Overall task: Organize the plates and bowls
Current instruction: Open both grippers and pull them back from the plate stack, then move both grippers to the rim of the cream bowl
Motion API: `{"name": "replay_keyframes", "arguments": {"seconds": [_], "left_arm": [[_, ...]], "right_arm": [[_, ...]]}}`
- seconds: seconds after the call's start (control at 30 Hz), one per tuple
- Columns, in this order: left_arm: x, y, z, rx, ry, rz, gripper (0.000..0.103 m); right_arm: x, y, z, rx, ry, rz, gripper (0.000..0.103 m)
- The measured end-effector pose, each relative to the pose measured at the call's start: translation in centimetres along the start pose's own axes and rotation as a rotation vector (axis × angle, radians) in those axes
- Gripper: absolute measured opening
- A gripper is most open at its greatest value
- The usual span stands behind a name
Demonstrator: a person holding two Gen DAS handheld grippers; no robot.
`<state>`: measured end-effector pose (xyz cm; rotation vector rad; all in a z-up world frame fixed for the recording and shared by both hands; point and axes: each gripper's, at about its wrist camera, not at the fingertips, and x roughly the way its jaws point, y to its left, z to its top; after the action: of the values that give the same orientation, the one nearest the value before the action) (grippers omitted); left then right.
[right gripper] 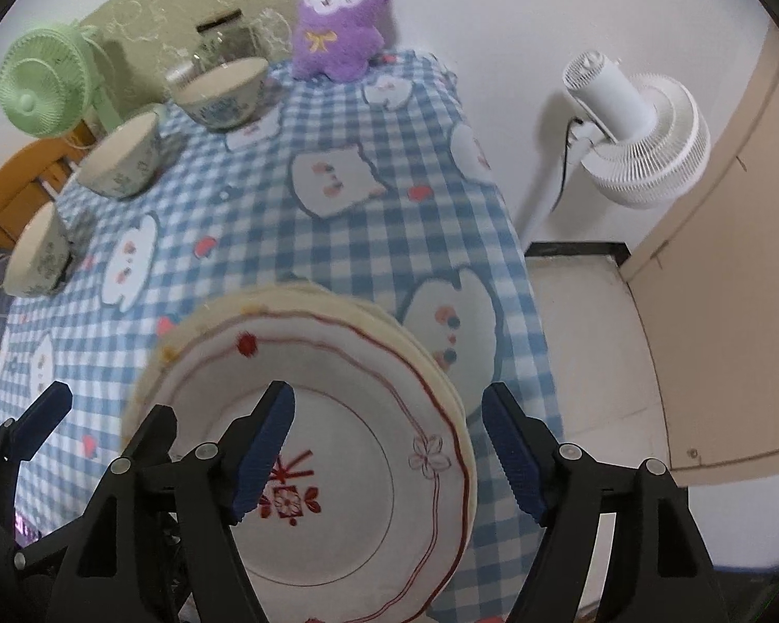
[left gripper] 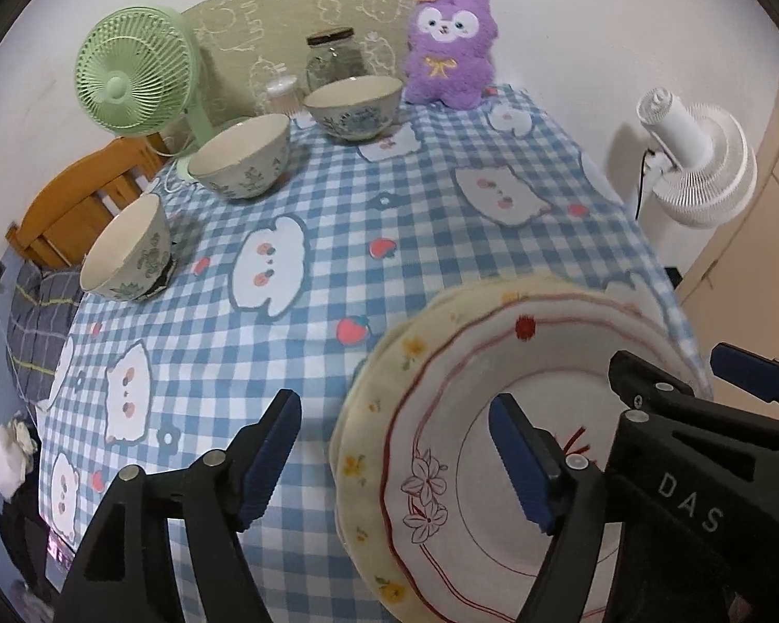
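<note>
Three bowls stand in a row along the far left of the tabletop, beside a green fan. The left gripper hangs open, one finger over the stacked plates at the near right edge. The right gripper gapes open above the same stack; only its view shows the floor beyond.

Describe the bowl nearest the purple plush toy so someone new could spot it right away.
Find the purple plush toy at the far end of the checked tablecloth. Just beside it, in front of a glass jar, stands the far bowl. It ends a row of three bowls and, unlike the other two, carries a bluer, denser pattern.
</note>
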<state>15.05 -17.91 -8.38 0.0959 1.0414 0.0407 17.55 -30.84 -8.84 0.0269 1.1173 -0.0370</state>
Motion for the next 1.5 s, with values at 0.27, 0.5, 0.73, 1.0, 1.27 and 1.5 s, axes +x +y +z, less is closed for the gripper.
{"name": "replay_keyframes", "arguments": {"seconds": [0.27, 0.5, 0.73, 1.0, 1.27, 1.5], "left_arm": [[-2.8, 1.5, 2.1, -0.042, -0.05, 0.035, 0.083], [-4.7, 3.6, 3.3, -0.11, -0.058, 0.018, 0.083], [-6.1, 5.7, 3.8, -0.133, -0.097, 0.015, 0.083], [-7.0, 8.6, 4.6, -0.094, -0.12, 0.005, 0.083], [-7.4, 12.9, 5.4, -0.079, -0.144, -0.026, 0.083], [-7.2, 16.5, 5.8, -0.074, -0.145, -0.054, 0.083]], "right_arm": [[-2.9, 1.1, 2.1, -0.029, -0.033, 0.058, 0.079], [-5.8, 2.8, 3.3, -0.069, -0.088, 0.089, 0.08], [-7.7, 4.7, 3.5, -0.072, -0.149, 0.078, 0.081], [-9.9, 8.4, 3.6, -0.054, -0.216, 0.028, 0.081], [-11.1, 12.9, 3.9, -0.055, -0.239, 0.028, 0.081], [-11.6, 16.7, 4.3, -0.03, -0.25, 0.036, 0.081]]}}
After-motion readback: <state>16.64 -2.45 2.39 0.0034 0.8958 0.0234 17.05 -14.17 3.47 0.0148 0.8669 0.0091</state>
